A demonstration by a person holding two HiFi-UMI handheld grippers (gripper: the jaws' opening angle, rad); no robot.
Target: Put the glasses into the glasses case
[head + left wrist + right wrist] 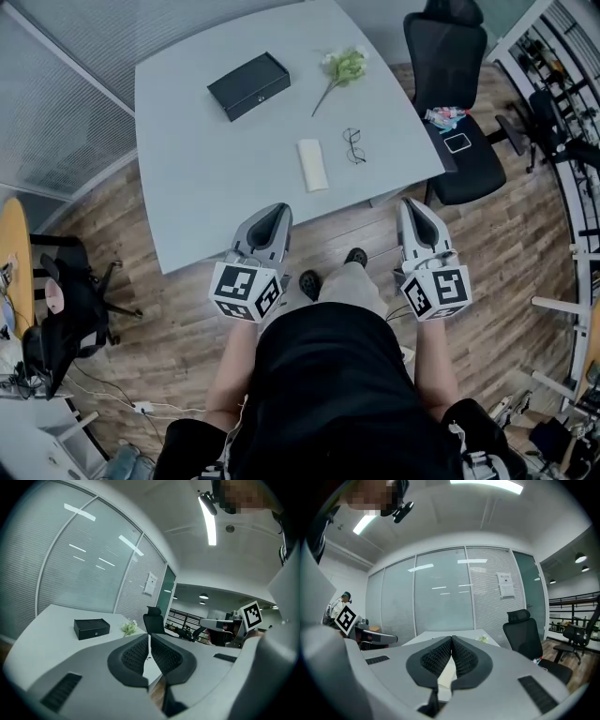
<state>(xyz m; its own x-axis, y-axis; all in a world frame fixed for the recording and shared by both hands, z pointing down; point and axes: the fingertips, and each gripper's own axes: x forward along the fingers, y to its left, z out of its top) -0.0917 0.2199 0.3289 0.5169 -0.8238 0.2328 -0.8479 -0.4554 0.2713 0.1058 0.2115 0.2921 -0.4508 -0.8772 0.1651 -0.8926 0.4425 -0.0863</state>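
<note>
The black-framed glasses lie unfolded on the pale table, right of centre. A black rectangular glasses case sits closed at the table's far left. Both grippers hang in front of the table's near edge, off the table and well short of both objects. My left gripper is shut, pads together and nothing between them. My right gripper is likewise shut and empty. Each gripper view catches the other gripper's marker cube off to its side.
A white folded cloth lies just left of the glasses. A pale green flower sprig lies at the far side. A black office chair with a phone on its seat stands at the table's right corner. Glass partition walls stand behind.
</note>
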